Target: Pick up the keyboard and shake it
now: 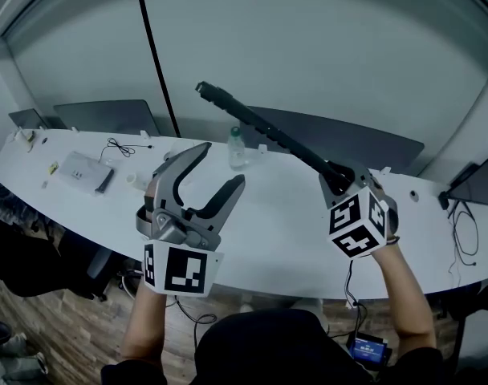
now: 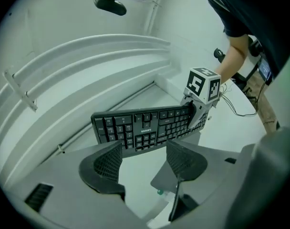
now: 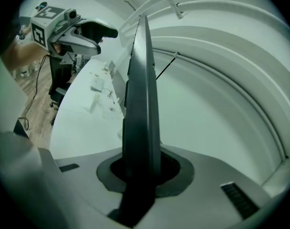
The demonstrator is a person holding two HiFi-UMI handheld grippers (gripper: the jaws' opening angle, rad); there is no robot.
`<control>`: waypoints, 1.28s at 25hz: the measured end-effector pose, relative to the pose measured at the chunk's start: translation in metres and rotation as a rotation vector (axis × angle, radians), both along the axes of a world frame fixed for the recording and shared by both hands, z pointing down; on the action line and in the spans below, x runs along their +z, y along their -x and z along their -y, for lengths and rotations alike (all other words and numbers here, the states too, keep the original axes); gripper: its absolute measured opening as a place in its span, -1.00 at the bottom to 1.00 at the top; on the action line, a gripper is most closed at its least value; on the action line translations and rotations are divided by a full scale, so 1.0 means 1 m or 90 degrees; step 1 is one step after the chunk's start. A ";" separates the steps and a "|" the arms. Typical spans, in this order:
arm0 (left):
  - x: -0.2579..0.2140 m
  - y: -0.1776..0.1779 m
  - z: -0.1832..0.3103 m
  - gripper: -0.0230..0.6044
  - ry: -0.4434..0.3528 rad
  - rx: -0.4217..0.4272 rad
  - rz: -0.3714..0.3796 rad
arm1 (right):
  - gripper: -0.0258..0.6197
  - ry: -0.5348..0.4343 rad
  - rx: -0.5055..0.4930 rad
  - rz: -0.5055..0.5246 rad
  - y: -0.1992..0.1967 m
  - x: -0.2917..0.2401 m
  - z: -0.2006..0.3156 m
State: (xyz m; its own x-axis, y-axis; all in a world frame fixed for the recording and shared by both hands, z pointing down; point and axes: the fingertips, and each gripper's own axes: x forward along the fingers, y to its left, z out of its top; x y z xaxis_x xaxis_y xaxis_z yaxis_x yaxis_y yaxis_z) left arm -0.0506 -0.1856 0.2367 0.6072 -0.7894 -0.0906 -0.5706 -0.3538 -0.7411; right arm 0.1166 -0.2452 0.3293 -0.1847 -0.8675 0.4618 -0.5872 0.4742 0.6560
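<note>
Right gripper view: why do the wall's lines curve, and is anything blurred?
Right gripper view: the wide-angle lens bows the wall into arcs and darkens corners; the close, edge-on keyboard looks soft. Left gripper view: same bowing, keys sharp. Head view: even light.

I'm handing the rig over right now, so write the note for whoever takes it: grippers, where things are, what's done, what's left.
Right gripper: shut on one end of the keyboard, holding it alone.
Left gripper: open and empty, hovering above the table. The keyboard lies beyond its jaws, not between them.
Keyboard: in the air, clear of the table, slanting up and away from the right gripper.
Done: the pick-up.
Left: the shake. A single moment can't show whether it has begun. The grip is at one end only, so it's probably best to shake gently.
</note>
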 end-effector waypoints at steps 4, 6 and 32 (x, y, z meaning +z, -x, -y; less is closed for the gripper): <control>0.002 -0.006 -0.002 0.01 -0.032 -0.031 0.053 | -0.65 -0.010 0.012 -0.054 -0.005 0.000 0.002; 0.005 -0.009 -0.004 0.01 -0.059 -0.059 0.096 | -0.65 -0.011 0.016 -0.073 -0.007 0.001 0.001; 0.054 -0.033 0.021 0.01 -0.113 -0.132 0.394 | -0.65 -0.100 0.001 -0.340 0.017 0.004 -0.008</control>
